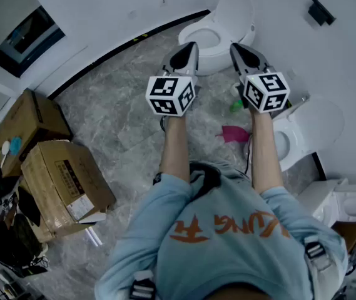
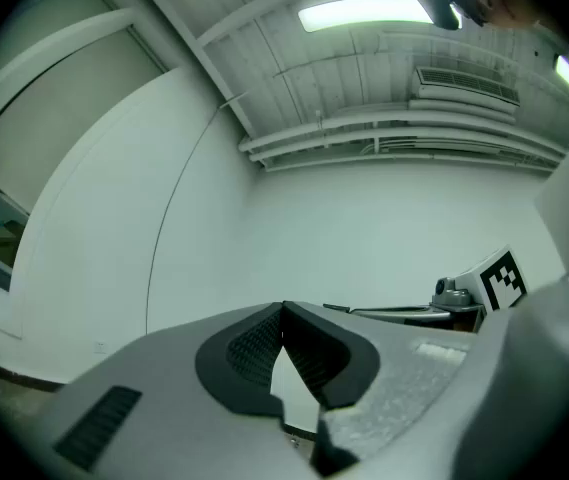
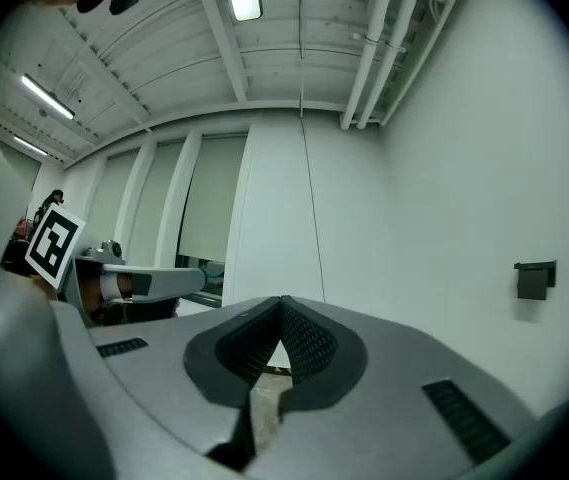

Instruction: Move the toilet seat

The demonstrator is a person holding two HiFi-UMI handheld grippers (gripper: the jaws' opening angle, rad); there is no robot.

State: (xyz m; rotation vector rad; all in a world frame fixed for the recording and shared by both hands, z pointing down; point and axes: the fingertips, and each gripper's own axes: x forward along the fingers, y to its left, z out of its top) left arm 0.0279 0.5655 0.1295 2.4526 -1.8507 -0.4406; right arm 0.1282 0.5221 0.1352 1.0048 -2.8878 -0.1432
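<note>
Jaws of L gripper (image 1: 192, 46) & R gripper (image 1: 235, 47) pressed together, nothing between them.

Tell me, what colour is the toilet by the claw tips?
White. The toilet shows best in the head view.

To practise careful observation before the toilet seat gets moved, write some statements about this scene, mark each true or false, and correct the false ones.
1. Both grippers have their jaws shut with nothing between them. True, for the left gripper and the right gripper.
2. Cardboard boxes stand on the floor at the person's left. True.
3. Only one toilet is in view. False: one toilet lies ahead and another toilet is at the right.
4. The left gripper grips a toilet seat. False: it holds nothing.
</note>
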